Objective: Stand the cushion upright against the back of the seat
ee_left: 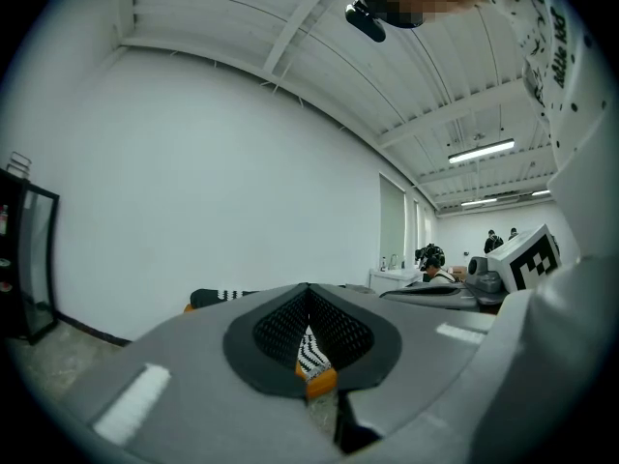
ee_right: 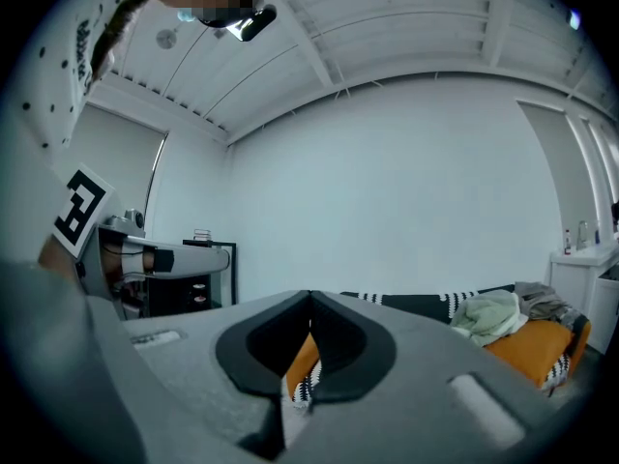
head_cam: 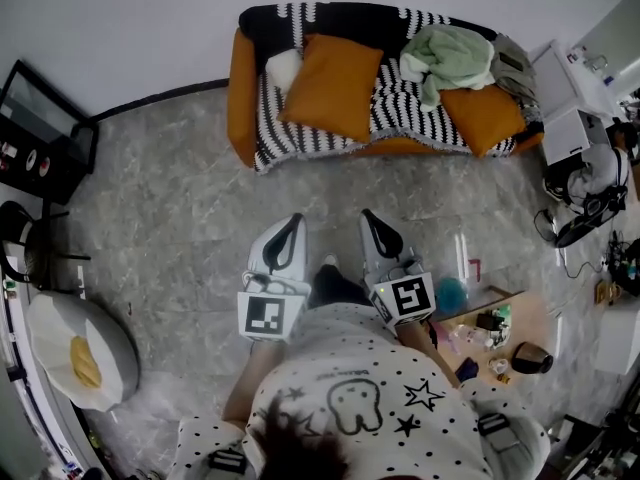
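Observation:
An orange sofa (head_cam: 240, 98) draped in a black-and-white striped blanket (head_cam: 395, 113) stands against the far wall. One orange cushion (head_cam: 330, 86) leans tilted on the left half of the seat; through the right gripper's jaws it shows as an orange cushion (ee_right: 302, 354). A second orange cushion (head_cam: 483, 116) lies at the right end, under a green cloth (head_cam: 450, 56). My left gripper (head_cam: 297, 219) and right gripper (head_cam: 366, 215) are side by side over the floor, well short of the sofa. Both point level at it and are shut with nothing held.
A white pillow (head_cam: 285, 68) sits behind the left cushion. A black cabinet (head_cam: 40, 133) stands at the left and a white pouf (head_cam: 75, 348) at the lower left. A low wooden table (head_cam: 495, 326) with small items is at the right, below white appliances (head_cam: 580, 138). Grey floor (head_cam: 180, 218) lies ahead.

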`<state>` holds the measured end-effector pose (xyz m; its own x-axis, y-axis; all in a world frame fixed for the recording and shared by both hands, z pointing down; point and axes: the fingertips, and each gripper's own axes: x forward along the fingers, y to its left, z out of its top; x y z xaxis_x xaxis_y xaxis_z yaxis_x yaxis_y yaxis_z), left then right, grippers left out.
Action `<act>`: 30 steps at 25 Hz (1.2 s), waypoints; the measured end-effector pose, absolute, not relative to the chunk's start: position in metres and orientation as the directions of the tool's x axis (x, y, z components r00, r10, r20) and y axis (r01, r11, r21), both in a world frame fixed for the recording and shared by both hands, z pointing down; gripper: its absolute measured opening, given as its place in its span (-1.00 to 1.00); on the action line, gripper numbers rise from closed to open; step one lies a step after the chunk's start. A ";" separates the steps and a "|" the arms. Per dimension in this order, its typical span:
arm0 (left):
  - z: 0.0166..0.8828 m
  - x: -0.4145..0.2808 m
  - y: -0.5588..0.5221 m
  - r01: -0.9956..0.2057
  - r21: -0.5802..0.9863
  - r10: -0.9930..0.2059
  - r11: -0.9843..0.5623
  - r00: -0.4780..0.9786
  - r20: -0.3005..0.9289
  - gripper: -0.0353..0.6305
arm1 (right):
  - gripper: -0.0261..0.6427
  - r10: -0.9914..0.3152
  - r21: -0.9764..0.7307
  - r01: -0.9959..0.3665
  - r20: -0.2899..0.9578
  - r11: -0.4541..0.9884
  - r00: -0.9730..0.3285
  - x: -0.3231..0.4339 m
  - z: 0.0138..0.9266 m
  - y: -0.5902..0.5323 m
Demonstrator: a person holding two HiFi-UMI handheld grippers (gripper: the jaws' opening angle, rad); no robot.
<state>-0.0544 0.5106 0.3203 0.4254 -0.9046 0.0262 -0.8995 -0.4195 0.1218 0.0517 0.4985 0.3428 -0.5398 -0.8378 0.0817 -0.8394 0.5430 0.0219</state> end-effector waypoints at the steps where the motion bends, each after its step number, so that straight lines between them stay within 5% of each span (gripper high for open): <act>1: 0.319 -0.051 0.504 -0.900 0.123 -0.905 -0.418 0.424 0.024 -0.90 | -0.93 -0.838 0.019 -0.839 0.083 0.543 -0.540 0.055 0.344 0.491; 30: 0.314 -0.050 0.354 -0.892 0.142 -0.898 -0.430 0.438 0.035 -0.90 | -0.93 -0.864 0.005 -0.872 0.135 0.489 -0.484 0.069 0.354 0.358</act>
